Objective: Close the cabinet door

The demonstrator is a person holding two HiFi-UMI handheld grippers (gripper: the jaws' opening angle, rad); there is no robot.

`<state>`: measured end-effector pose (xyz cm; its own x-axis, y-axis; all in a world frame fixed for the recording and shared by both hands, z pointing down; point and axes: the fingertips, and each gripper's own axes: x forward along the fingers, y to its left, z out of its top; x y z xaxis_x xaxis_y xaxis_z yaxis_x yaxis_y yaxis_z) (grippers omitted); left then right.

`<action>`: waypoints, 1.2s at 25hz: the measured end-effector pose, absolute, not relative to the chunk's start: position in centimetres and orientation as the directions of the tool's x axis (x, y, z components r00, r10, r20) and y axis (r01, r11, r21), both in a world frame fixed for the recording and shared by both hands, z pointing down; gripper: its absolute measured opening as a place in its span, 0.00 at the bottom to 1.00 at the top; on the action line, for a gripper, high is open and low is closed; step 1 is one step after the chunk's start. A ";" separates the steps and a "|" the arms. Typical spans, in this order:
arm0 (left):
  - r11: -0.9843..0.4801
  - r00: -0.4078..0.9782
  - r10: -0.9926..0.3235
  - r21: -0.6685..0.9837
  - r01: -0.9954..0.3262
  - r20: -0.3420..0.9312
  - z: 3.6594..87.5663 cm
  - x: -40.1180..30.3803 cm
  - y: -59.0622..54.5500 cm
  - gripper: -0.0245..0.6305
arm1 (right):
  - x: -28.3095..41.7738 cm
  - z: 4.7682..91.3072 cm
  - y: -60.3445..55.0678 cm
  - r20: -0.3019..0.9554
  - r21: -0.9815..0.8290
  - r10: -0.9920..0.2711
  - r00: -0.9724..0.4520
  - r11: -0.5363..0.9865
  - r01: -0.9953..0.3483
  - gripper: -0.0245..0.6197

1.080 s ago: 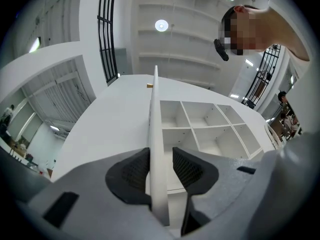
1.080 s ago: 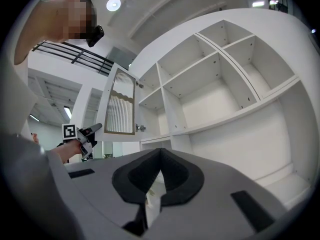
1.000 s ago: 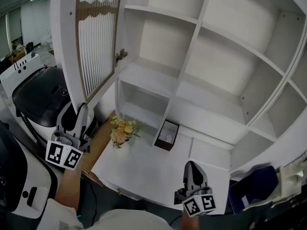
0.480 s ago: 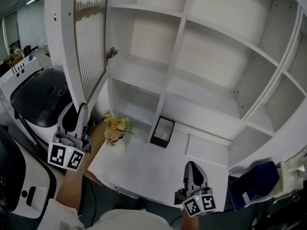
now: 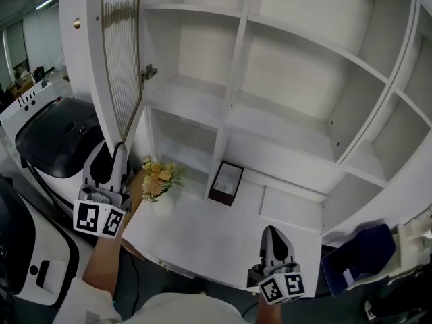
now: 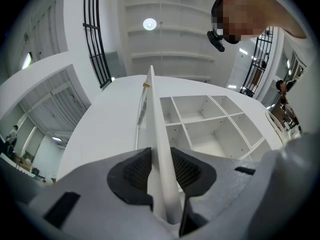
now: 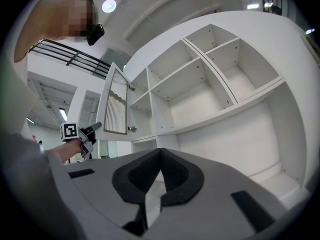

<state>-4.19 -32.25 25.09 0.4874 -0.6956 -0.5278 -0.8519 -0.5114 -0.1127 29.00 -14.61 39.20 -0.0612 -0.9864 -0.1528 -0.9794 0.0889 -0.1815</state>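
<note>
Grey and nearest, the right gripper (image 5: 271,233) hovers over the near edge of the white desk (image 5: 202,238), its fingers (image 7: 142,176) pressed tip to tip with nothing between them. Farther left, the left gripper (image 5: 119,148) points upward at the cabinet door (image 5: 86,79). Its fingers (image 6: 134,170) have just been closing, and their dark pads pinch the door's thin free edge, which rises between them. Tall and narrow, the door has its long axis upright and stands swung wide open at the cabinet's left side. Its free edge is toward the person, its hinge (image 5: 147,71) on the far side, and a ribbed panel (image 5: 123,52) is set in its white frame. Its top is cut off by the head view's upper border, and its lower corner is hidden behind the left gripper. Left of the door, a black-and-white machine (image 5: 50,137) is only partly in view. On the desk beyond sit a bunch of pale flowers (image 5: 155,176) and, to their right, a small dark box (image 5: 225,183) whose contents cannot be made out. Behind them rises the white cabinet (image 5: 283,86), its right compartments cut off.
</note>
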 end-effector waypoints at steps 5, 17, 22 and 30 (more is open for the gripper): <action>-0.513 0.507 -0.681 -0.150 -0.845 -0.528 25.1 -1.6 -32.0 0.21 | 28.9 38.9 -15.0 -0.157 -0.156 -0.985 -0.070 0.095 -0.983 0.04; -0.530 0.524 -0.646 -0.168 -0.831 -0.554 25.1 2.1 -31.9 0.25 | 28.0 38.3 -15.4 -0.165 -0.133 -0.983 -0.085 0.108 -0.985 0.04; -0.549 0.548 -0.628 -0.185 -0.815 -0.552 25.0 3.7 -32.1 0.27 | 27.4 38.2 -15.5 -0.163 -0.126 -0.983 -0.088 0.109 -0.986 0.04; -0.586 0.624 -0.596 -0.257 -0.768 -0.506 25.3 8.2 -32.8 0.30 | 28.0 37.5 -15.2 -0.172 -0.120 -0.984 -0.051 0.072 -0.990 0.04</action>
